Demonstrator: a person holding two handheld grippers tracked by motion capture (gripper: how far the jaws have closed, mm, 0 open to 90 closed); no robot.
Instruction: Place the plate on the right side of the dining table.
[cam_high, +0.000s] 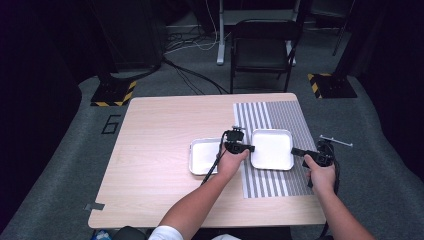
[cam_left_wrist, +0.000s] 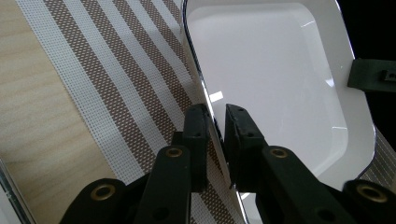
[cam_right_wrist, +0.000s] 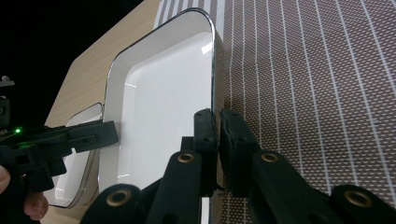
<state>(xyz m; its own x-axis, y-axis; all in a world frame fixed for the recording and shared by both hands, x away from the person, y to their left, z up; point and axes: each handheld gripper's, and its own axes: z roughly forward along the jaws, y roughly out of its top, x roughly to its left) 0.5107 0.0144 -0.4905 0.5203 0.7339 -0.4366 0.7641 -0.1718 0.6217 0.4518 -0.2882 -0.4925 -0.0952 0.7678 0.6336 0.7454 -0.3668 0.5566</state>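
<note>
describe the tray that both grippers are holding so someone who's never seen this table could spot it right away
On the wooden table, look to the striped mat on its right half. The held tray is the white, rounded-corner one over that mat, with the left gripper and right gripper clamped on opposite rims. The other tray, just like it, sits on bare wood to its left.

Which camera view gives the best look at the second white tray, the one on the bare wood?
The high view: the left tray shows almost whole, lying on the table beside the held tray, with its right edge behind the left claw. The right gripper view catches part of it behind that claw; the left gripper view a corner sliver.
</note>
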